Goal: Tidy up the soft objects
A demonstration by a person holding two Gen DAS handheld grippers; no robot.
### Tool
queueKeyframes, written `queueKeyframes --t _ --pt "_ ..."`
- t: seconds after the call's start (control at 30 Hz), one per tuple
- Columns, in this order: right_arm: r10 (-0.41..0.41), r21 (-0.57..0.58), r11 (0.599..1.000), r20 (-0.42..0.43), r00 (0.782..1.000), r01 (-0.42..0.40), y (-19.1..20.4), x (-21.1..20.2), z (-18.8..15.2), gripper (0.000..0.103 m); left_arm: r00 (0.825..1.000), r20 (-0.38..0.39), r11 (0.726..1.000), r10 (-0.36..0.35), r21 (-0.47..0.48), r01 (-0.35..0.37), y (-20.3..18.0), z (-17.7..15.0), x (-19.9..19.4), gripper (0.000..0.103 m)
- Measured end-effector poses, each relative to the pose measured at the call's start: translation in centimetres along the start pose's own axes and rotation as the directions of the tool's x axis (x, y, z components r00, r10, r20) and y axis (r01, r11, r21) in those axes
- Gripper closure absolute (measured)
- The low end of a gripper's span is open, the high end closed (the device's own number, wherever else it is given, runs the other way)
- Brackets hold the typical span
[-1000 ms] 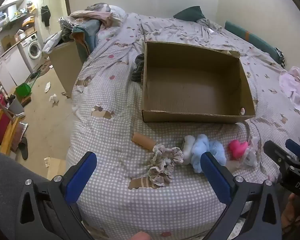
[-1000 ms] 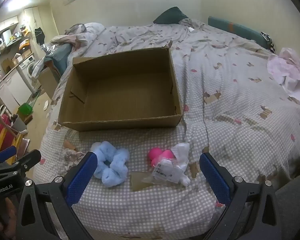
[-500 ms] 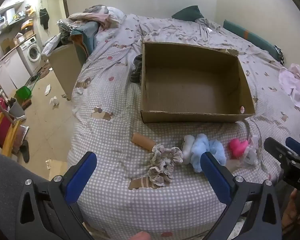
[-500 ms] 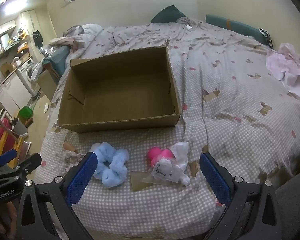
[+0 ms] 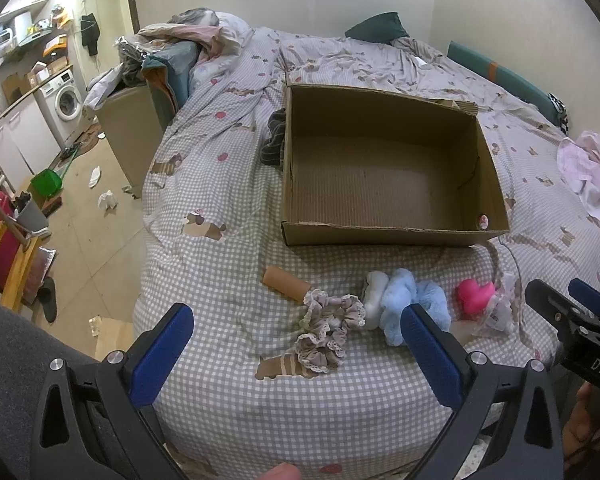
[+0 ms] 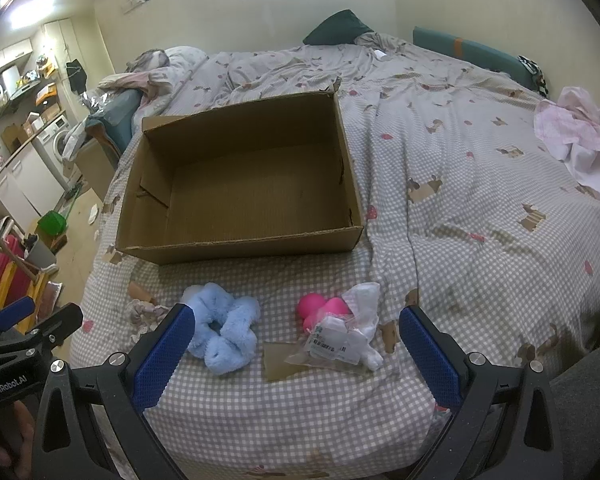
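A fluffy light-blue fabric scrunchie point(image 6: 223, 330) lies on the grey-and-white checked bed cover point(image 6: 460, 208) near the bed's front edge, just inside the left blue fingertip of the right gripper point(image 6: 296, 350), whose two fingers are spread wide and hold nothing. Between those fingers, to the scrunchie's right, a bright pink rounded soft item point(image 6: 320, 308) touches a crumpled clear plastic packet with a printed label point(image 6: 340, 340); a flat brown cardboard scrap point(image 6: 278, 362) lies partly under the packet.

From the left wrist view, a beige lace-trimmed scrunchie point(image 5: 328, 330) lies between the widely parted, empty fingers of the left gripper point(image 5: 296, 354), closer to the right one. A small white fluffy piece point(image 5: 374, 294) sits just beside it, against the blue scrunchie point(image 5: 412, 304), which the right fingertip partly covers. A brown cardboard tube point(image 5: 286, 286) rests just left of the lace scrunchie, tilted toward the bed's left edge.

Behind this row, an open brown cardboard box point(image 6: 236, 246) stands on the cover, nothing visible inside. A pale pink crumpled cloth point(image 6: 576, 140) lies well apart near the bed's right edge, and a dark green pillow point(image 6: 338, 26) sits at the far end by the wall.
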State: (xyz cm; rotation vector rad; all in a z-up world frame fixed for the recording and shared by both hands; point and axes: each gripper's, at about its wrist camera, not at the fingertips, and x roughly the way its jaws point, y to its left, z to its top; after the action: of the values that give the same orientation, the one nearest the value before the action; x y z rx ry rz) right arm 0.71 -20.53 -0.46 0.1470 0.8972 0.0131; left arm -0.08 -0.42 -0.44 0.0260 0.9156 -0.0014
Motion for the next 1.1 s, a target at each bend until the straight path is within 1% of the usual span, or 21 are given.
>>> queueKeyframes --t 0.43,1.1 --pt "0.015 0.009 1.000 0.002 1.000 -0.015 -0.13 -0.28 0.19 0.000 1.000 -0.002 1.000 0.004 -0.007 -0.004 0.40 -0.09 -0.08 0.000" --pt "0.008 0.008 1.000 -0.001 1.000 -0.008 -0.02 -0.09 0.18 0.000 1.000 0.004 1.000 0.015 -0.001 -0.015 0.30 -0.03 -0.36 0.000"
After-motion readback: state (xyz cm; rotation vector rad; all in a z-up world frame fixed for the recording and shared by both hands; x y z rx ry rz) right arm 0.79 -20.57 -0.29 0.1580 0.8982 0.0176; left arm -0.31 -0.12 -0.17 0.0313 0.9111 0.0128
